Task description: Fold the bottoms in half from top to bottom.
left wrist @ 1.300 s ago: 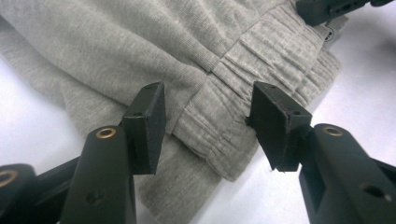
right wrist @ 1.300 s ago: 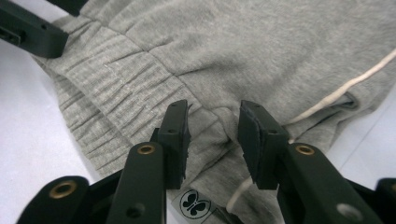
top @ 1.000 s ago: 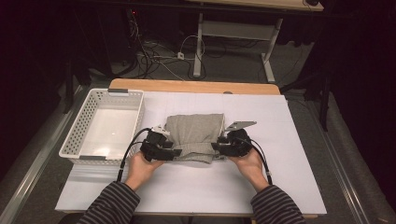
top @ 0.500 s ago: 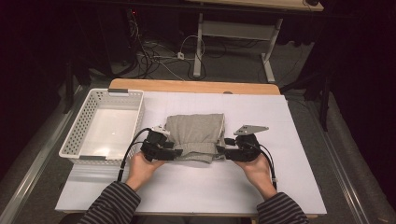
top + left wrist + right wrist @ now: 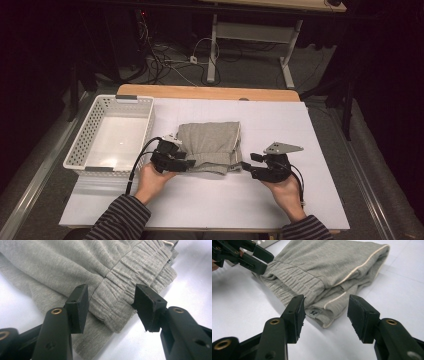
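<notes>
A: Item one, change since the earlier frames: the right gripper (image 5: 246,167) has drawn back from the near right corner of the folded grey garment (image 5: 212,146) and now sits clear of it. Its jaws have just been opening. The garment itself has not shifted.

B: State of that gripper?

A: Jaws apart, about half spread. The corner with the small round label (image 5: 313,312) lies ahead of the pads and between their lines, but neither pad touches the cloth. Nothing held.

B: Item two?

A: Left gripper (image 5: 190,163), at the garment's near left corner, unmoved. Jaws likewise about half spread. In the left gripper view the gathered waistband (image 5: 130,282) lies between the two pads, with a gap at each side. No grip.

B: And the garment?

A: Folded flat in the middle of the white table (image 5: 320,200), just beyond both grippers. Waistband along the near edge, a pale piped seam (image 5: 362,263) running along the right fold.

B: Anything beside it?

A: A white perforated basket (image 5: 145,117) just to the garment's left, standing on the table. Beyond the garment, the table's wooden far edge (image 5: 210,93), then cables (image 5: 170,60) on the floor.
</notes>
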